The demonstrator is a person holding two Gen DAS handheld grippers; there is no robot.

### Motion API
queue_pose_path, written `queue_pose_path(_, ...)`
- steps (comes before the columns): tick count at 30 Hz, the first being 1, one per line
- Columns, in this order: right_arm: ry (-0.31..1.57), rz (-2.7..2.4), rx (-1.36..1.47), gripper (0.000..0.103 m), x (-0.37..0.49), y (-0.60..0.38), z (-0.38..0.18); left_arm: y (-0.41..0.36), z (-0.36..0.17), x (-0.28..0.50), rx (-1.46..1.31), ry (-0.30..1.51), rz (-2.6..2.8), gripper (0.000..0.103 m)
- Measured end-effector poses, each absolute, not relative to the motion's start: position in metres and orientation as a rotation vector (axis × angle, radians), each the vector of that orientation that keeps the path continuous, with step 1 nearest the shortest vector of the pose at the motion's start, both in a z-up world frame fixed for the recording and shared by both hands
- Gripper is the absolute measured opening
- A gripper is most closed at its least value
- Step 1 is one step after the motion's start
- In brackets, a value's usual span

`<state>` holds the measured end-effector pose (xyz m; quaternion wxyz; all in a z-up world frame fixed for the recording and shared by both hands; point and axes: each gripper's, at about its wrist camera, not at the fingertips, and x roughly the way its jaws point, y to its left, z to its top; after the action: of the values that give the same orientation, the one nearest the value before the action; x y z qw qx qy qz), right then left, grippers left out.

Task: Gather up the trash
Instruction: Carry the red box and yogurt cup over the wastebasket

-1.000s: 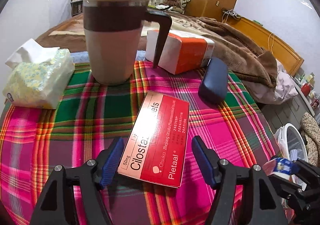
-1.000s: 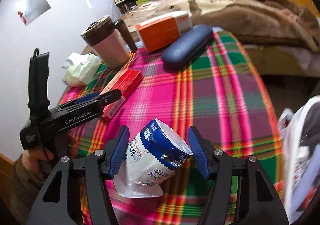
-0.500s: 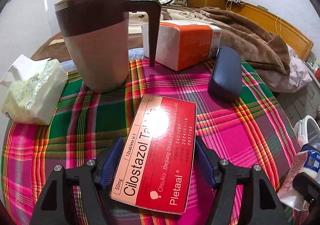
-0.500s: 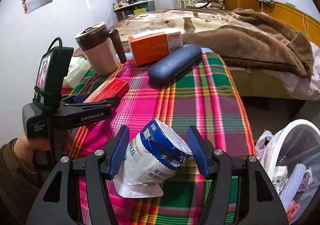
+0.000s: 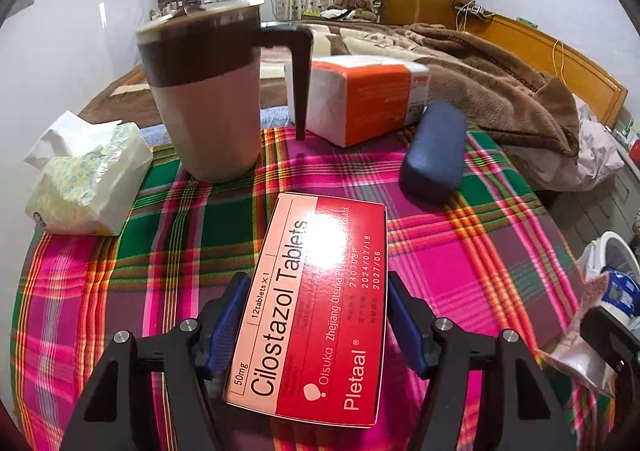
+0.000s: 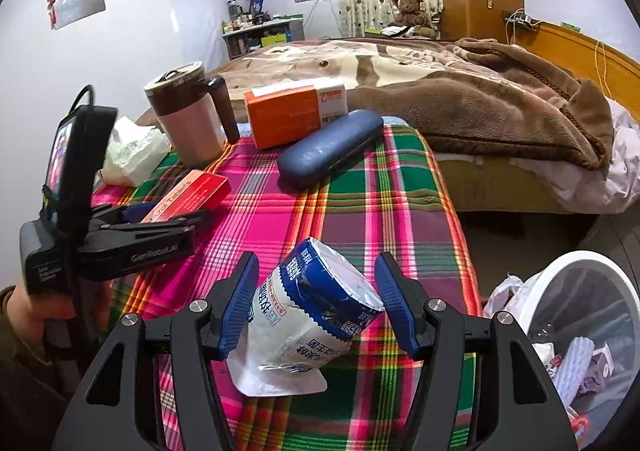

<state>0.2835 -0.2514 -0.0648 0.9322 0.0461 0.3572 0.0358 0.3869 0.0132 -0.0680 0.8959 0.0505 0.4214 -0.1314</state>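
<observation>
Red pill box (image 5: 316, 307) sits lower centre, pinched between left gripper (image 5: 316, 325) fingers, while right gripper (image 6: 318, 305) holds a white pouch (image 6: 312, 311) only loosely near the bin (image 6: 580, 315) lower right, so the pouch may slip out.

The red tablet box (image 5: 316, 307) is covering the inner faces of the left gripper (image 5: 316, 325), so contact between the 2 blue pads (image 5: 230, 309) and the box is not showing. In the right wrist view, the white-and-blue wrapper (image 6: 316, 315) is hiding the inner part of the right gripper (image 6: 318, 305). The white bin (image 6: 576, 335) is being cut off by the frame edge, its contents too jumbled to identify. The mug (image 5: 208, 95) is blurring slightly.
</observation>
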Motion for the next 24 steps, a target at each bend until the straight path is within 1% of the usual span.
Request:
queue_pose_path(15,0.663,0.065,0.115,0.061,0.247,-0.270,-0.039,0.006,-0.018,0.315,0.079,0.783,-0.310,0.067)
queue_pose_path(24,0.610,0.031,0.125,0.061,0.217,-0.292,-0.022,-0.015,0.009,0.262,0.080,0.720,-0.364,0.067)
